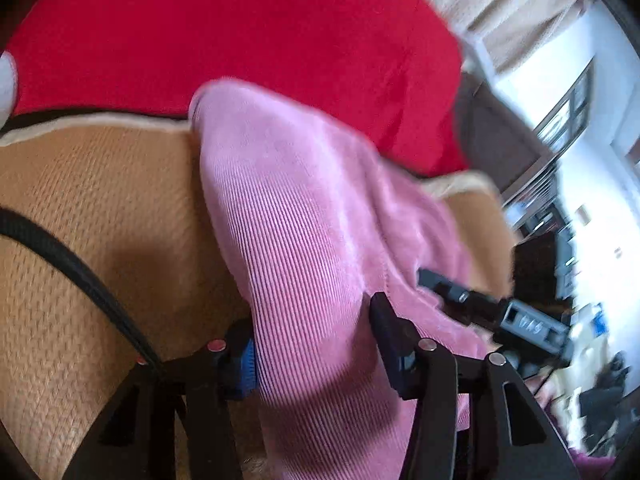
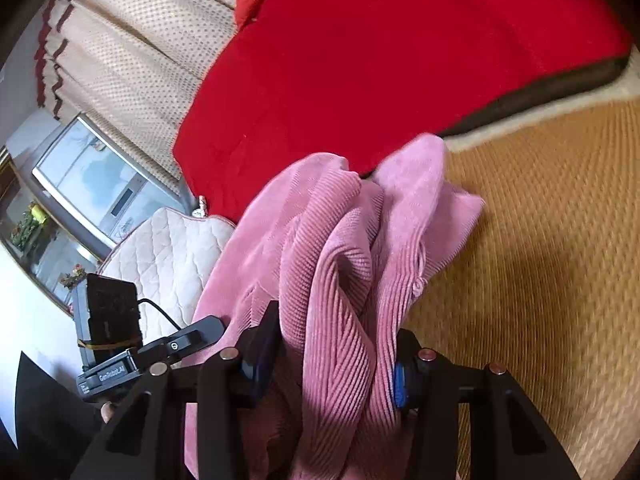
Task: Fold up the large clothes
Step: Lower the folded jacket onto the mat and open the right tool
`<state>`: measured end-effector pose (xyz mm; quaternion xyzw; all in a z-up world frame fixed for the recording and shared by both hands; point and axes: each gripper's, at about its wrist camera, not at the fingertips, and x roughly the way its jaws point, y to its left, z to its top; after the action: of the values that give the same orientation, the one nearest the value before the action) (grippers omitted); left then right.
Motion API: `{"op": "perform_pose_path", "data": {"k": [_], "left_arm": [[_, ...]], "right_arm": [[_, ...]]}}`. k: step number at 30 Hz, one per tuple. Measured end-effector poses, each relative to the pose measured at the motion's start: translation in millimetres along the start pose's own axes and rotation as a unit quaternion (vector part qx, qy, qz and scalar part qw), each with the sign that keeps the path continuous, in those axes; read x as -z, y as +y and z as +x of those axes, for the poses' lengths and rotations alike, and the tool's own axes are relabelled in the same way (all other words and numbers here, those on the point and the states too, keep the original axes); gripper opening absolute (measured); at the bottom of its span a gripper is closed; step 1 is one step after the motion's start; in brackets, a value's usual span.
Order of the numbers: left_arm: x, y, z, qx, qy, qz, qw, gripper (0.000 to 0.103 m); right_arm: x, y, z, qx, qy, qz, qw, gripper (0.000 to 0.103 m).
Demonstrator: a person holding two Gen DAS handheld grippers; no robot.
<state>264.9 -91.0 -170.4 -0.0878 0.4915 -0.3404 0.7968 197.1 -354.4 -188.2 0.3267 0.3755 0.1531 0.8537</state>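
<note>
A pink ribbed garment [image 1: 304, 216] hangs bunched between the two grippers above a tan woven mat [image 1: 92, 208]. My left gripper [image 1: 314, 340] is shut on a thick fold of it, cloth filling the gap between the fingers. My right gripper [image 2: 334, 356] is shut on another bunch of the same pink garment [image 2: 344, 248], which drapes forward and down over the tan mat [image 2: 552, 240]. The other gripper shows at the right of the left wrist view [image 1: 500, 312] and at the lower left of the right wrist view [image 2: 132, 356].
A large red cloth [image 1: 240, 32] covers the surface behind the mat, also in the right wrist view [image 2: 380, 60]. A cream quilted cushion [image 2: 168, 264], beige dotted curtains [image 2: 132, 52] and a television [image 2: 92, 176] are at the left. A black cable [image 1: 72, 268] crosses the mat.
</note>
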Motion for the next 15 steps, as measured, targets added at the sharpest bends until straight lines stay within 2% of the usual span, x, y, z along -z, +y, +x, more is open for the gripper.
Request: {"op": "perform_pose_path", "data": {"k": [2,4,5,7,10,12,15], "left_arm": [[5,2,9,-0.027,0.005,0.000,0.9996,0.063],[3,5,8,-0.024,0.006,-0.011,0.9996,0.065],[2,4,6,-0.026,0.007,-0.012,0.9996,0.065],[2,0,-2,-0.042,0.005,-0.001,0.9991,0.065],[5,-9,-14,-0.066,-0.003,0.028,0.9974,0.065],[6,-19,-27,-0.075,-0.023,0.050,0.9957,0.066],[9,-30,-40,-0.076,-0.044,0.058,0.9945,0.068]], "right_arm": [[6,-7,8,0.026,0.008,0.003,1.000,0.048],[5,-12,11,0.022,0.013,0.018,1.000,0.049],[4,-13,10,0.020,0.016,0.027,0.999,0.054],[3,-13,3,0.028,0.015,0.038,0.999,0.057],[3,-8,-18,0.053,-0.005,0.032,0.998,0.060],[3,1,-38,0.080,-0.029,0.016,0.996,0.060],[-4,23,-60,0.083,-0.067,-0.020,0.994,0.062]]}}
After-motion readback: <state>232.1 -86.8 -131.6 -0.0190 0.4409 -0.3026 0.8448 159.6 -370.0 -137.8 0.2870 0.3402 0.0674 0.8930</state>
